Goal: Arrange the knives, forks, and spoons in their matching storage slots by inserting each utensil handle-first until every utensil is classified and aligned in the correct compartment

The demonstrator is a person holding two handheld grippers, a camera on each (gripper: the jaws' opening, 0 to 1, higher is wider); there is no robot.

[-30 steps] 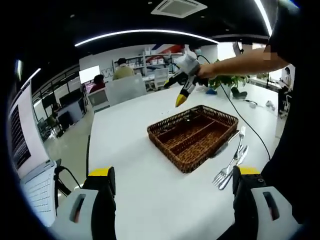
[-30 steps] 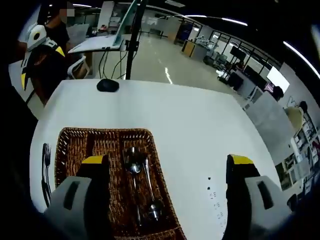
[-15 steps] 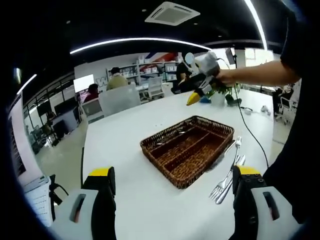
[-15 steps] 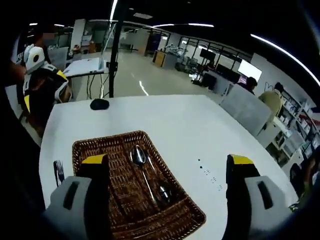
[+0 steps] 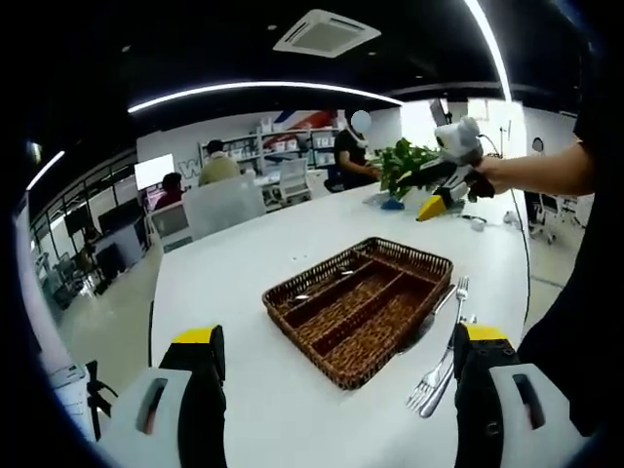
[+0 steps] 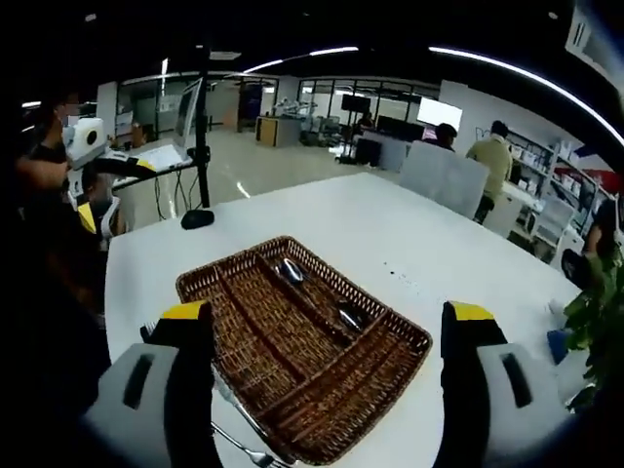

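Currently I'm holding both tongs, left (image 5: pixel 334 366) and right (image 6: pixel 327 341), open and empty above the basket (image 6: pixel 302 351); forks (image 5: pixel 439 366) are lying beside it.

You're under bright ceiling strip lights (image 5: pixel 263 90); the white table (image 5: pixel 244 283) glares evenly around the basket (image 5: pixel 359 308), whose shadow is faint. Edges bow hard, and far desks behind it blur.

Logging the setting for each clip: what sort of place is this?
Most likely an open-plan office: a long white table, seated people at monitors behind it, shelving, and a ceiling air-conditioning vent. A wicker cutlery tray sits on the table.
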